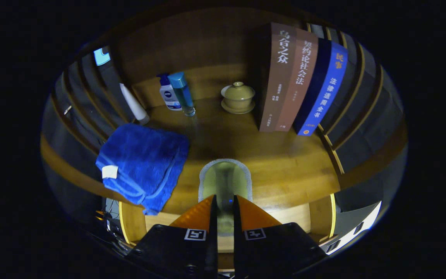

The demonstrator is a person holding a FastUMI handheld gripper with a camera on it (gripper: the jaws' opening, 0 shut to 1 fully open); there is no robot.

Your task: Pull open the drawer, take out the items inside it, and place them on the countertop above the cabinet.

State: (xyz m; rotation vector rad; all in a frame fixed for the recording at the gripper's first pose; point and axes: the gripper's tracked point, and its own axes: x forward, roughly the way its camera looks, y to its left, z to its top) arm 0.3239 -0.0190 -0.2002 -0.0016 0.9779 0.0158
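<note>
Standing over the countertop (285,162), I judge the job is underway: the gripper (225,201) is clenched on a pale sponge-like pad (225,178) above it. The books (300,81) stand at two o'clock, the blue towel (141,162) at nine, the lidded cup (238,97) at twelve, two bottles (176,93) at eleven. The drawer (285,217) lies open below; I can't see inside.

Claw (225,201) pinches a sponge (225,179) above the countertop (285,162) — blue towel (141,162) beside.

Flat grey-rimmed pad (225,179) between near-closed jaws
</note>
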